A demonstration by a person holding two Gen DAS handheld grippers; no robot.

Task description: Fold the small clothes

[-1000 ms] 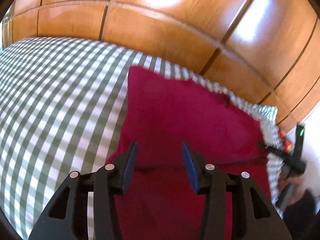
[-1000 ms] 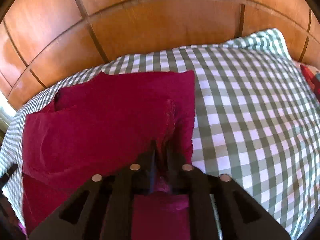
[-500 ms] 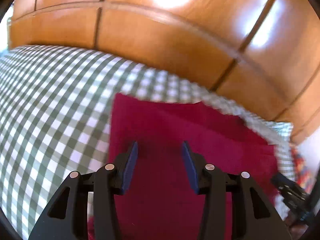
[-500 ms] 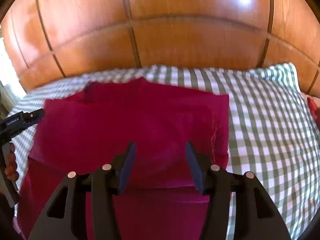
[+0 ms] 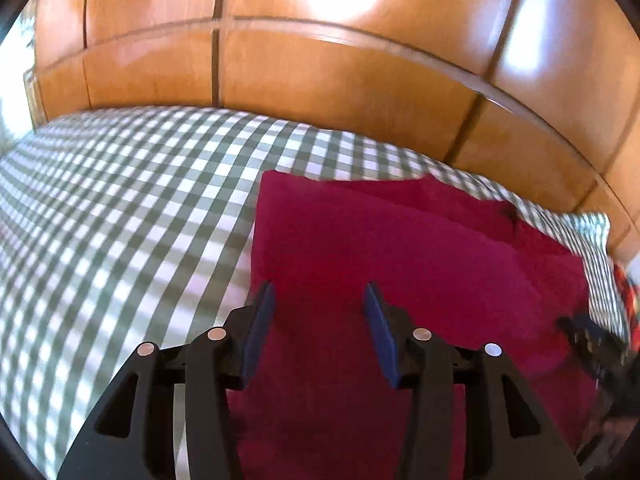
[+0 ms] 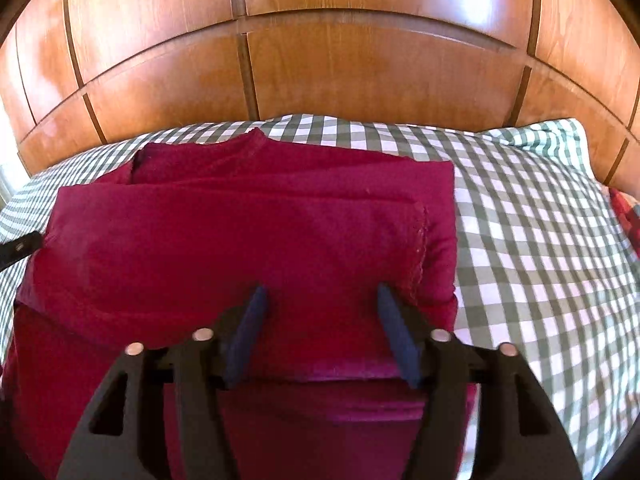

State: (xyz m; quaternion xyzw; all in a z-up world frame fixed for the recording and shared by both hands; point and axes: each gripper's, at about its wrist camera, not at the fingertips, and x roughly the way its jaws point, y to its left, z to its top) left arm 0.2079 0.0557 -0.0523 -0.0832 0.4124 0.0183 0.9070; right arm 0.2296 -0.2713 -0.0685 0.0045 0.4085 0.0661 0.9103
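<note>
Two grippers are hovering over one dark red garment (image 6: 248, 248) that is lying folded on a green-and-white checked bedsheet (image 6: 540, 240), close to the wooden headboard (image 6: 360, 80).

Right gripper (image 6: 320, 312): jaws are opening at this moment, standing wide apart w/ blue pads (image 6: 394, 328) not pressing on anything. Nothing is pinched between them; the red cloth is just lying below, so it's released. A stitched hem is running down the garment's right side, just beside the right pad. The top layer is sitting folded over a lower layer, whose edge is showing at the far side near the headboard and again at the near side under the gripper.

Left gripper (image 5: 318, 312): jaws are standing partly apart, blue pads (image 5: 262, 320) clear of the fabric, gripping nothing. It is sitting over the garment (image 5: 400, 264) near its left edge, where red cloth is meeting the checked sheet (image 5: 120, 220).

In the left wrist view the other gripper's black tip is showing blurred at the far right edge, beyond the garment. In the right wrist view a black tip is poking in at the far left edge, touching or just beside the cloth; can't tell which.

Bright patches are glaring off the headboard (image 5: 340, 72) in both views. A bit of red patterned fabric (image 5: 624, 300) is peeking past the sheet's right corner.
</note>
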